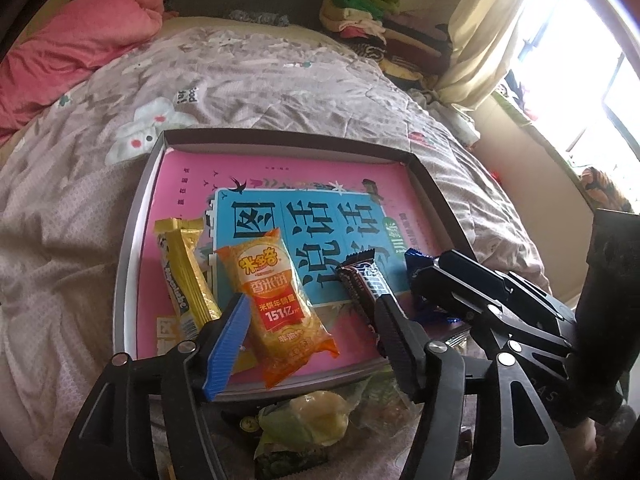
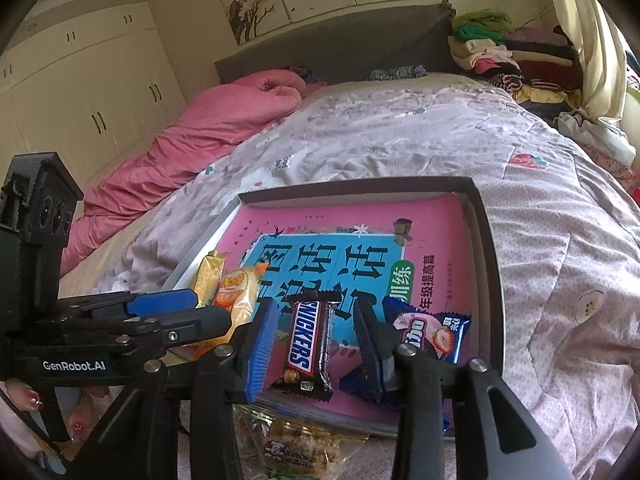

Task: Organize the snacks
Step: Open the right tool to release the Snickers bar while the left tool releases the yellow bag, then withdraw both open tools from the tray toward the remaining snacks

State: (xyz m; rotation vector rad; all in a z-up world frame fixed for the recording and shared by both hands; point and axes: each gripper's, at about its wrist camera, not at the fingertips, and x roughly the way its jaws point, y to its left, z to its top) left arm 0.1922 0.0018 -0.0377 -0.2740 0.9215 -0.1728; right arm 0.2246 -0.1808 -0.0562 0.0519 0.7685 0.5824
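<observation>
A quilted bed (image 2: 400,136) carries a shallow grey box (image 2: 486,248), a pink blanket (image 2: 192,148) and loose snack packets (image 2: 304,448).

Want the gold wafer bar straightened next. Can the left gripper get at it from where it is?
Probably yes: the gold wafer bar lies uncovered just left of the open left gripper, beside the orange rice cracker.

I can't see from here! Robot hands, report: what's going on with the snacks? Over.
Left gripper open around orange rice cracker pack. Right gripper open around Snickers bar. Both lie in tray. Nothing blocking.
</observation>
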